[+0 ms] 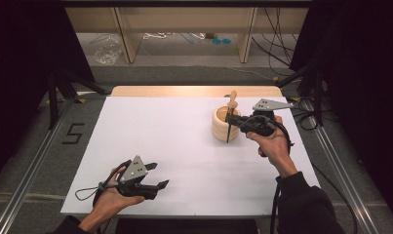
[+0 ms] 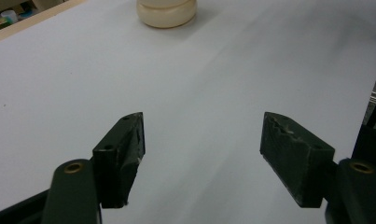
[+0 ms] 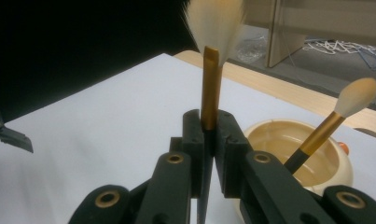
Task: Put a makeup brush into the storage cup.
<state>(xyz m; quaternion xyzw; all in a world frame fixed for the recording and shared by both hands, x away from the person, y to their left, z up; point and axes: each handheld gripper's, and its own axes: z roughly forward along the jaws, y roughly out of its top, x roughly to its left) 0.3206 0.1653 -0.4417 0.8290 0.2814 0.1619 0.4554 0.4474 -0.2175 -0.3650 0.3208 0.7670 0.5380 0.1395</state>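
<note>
A cream wooden cup (image 1: pixel 222 127) stands on the right half of the white table top (image 1: pixel 174 136). My right gripper (image 1: pixel 231 121) is beside the cup's near-right rim. It is shut on a makeup brush (image 1: pixel 227 135), which stands upright with its black handle pointing down. In the right gripper view the jaws (image 3: pixel 212 133) pinch the gold ferrule of the brush (image 3: pixel 211 84), pale bristles on top. A second brush (image 3: pixel 332 122) leans inside the cup (image 3: pixel 337 173). My left gripper (image 1: pixel 161 174) rests near the front left edge, open and empty (image 2: pixel 202 140), facing the cup (image 2: pixel 167 11).
A wooden strip (image 1: pixel 194 91) borders the table's far edge. Beyond it are wooden shelf legs (image 1: pixel 246 34) and cables (image 1: pixel 277 44) on the floor. Metal rails (image 1: pixel 33 165) run along both sides. A "5" mark (image 1: pixel 73 132) is on the floor at left.
</note>
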